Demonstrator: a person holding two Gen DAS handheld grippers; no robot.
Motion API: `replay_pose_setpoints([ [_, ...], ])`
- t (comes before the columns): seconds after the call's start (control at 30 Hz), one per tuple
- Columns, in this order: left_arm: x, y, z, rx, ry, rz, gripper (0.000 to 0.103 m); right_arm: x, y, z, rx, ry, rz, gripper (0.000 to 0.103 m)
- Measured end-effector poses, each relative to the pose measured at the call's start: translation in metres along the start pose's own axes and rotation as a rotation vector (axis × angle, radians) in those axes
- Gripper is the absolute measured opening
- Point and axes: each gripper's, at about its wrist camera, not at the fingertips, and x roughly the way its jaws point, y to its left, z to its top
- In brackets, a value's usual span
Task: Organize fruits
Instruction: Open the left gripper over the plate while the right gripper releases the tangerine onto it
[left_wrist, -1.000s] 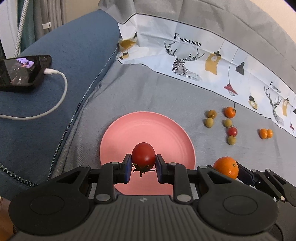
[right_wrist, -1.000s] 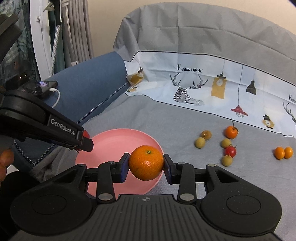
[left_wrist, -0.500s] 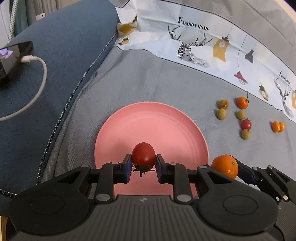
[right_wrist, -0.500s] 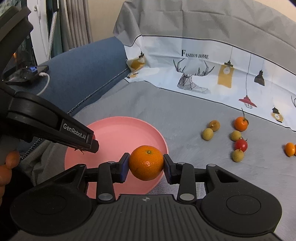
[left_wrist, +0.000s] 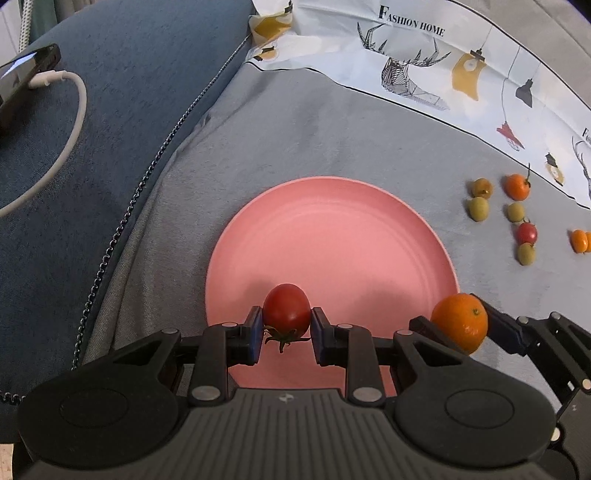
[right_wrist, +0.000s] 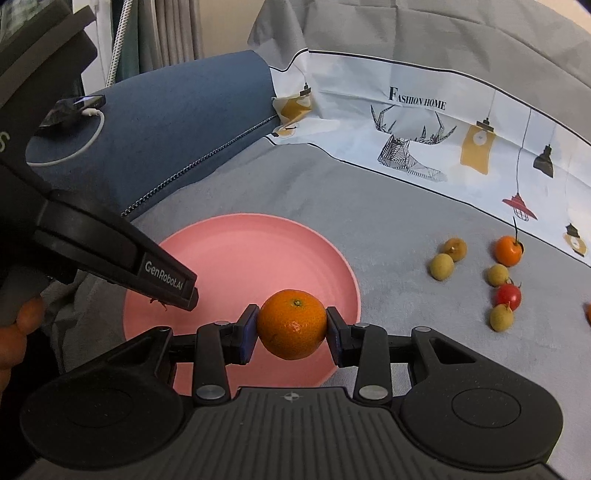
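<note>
A red tomato with a green stem is pinched between the pads of my left gripper, low over the near part of the pink plate. My right gripper is shut on an orange mandarin, just over the plate's near right rim. In the left wrist view that mandarin shows at the plate's right edge. In the right wrist view the left gripper's black finger reaches over the plate's left side and hides the tomato.
Several small fruits lie on the grey cloth to the right: longans, a red cherry tomato, an orange fruit with a stem. A phone with a white cable sits on the blue sofa arm. A hand shows at the left.
Both grippers have sunk toward the pink plate, which now looks larger and nearer. The tomato and the mandarin remain gripped as before.
</note>
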Motion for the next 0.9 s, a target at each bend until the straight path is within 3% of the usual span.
replay_pose_setpoints([
  [0.23,0.005,0.004,0.002,-0.003,0.008,0.008,0.030,0.007,-0.001,0.001,-0.001,0.010,-0.019,0.040],
  [0.27,0.005,0.004,0.003,-0.002,0.011,0.003,0.034,0.006,-0.002,0.001,0.003,0.008,-0.016,0.040],
  [0.3,0.004,0.004,0.004,0.002,0.012,-0.007,0.041,0.005,-0.002,0.001,0.009,-0.001,-0.011,0.041],
  [0.33,0.002,0.004,0.005,0.004,0.013,-0.015,0.066,0.002,-0.003,0.003,0.013,-0.011,-0.005,0.044],
  [0.37,-0.002,0.004,0.005,-0.003,0.002,-0.004,0.085,0.000,-0.003,0.004,0.014,-0.022,-0.008,0.054],
  [0.43,-0.012,0.007,0.003,-0.018,-0.046,0.025,0.102,-0.008,-0.006,0.005,0.011,-0.041,-0.011,0.070],
  [0.6,-0.038,0.010,-0.011,-0.012,-0.068,0.028,0.103,-0.038,-0.008,-0.005,0.013,-0.038,-0.006,0.079],
  [0.9,-0.094,0.010,-0.065,0.008,-0.092,0.126,0.103,-0.111,0.002,-0.032,0.064,-0.020,0.000,0.089],
])
